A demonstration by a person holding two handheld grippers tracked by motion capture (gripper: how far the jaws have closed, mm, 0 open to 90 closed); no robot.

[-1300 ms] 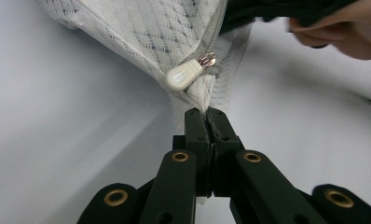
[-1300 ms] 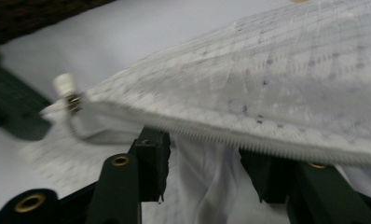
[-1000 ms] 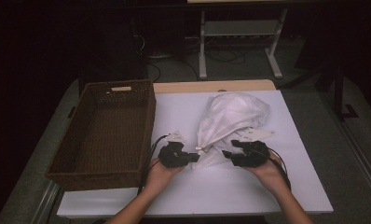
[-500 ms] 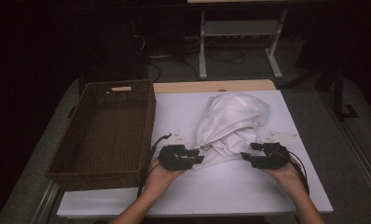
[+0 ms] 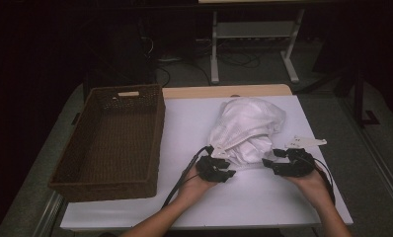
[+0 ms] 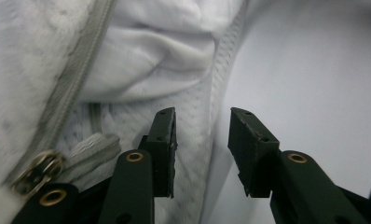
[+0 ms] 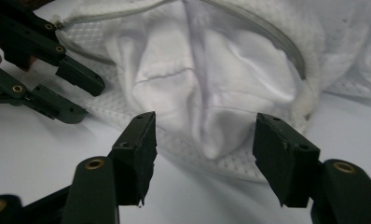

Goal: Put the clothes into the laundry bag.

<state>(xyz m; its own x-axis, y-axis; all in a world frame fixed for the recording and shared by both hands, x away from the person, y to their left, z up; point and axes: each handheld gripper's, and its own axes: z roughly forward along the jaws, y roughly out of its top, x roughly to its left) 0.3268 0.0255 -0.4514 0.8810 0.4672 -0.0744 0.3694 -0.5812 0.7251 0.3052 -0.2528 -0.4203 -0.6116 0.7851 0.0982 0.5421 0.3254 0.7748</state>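
Two open grippers beside white mesh bag (image 5: 246,129)

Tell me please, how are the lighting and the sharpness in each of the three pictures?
High view: dim, the room behind nearly black, only the white table lit; fine detail soft. Left gripper view: bright, the jaws fairly sharp, the mesh laundry bag blurred at left. Right gripper view: evenly lit, the bag's mesh readable, the near jaws slightly soft.
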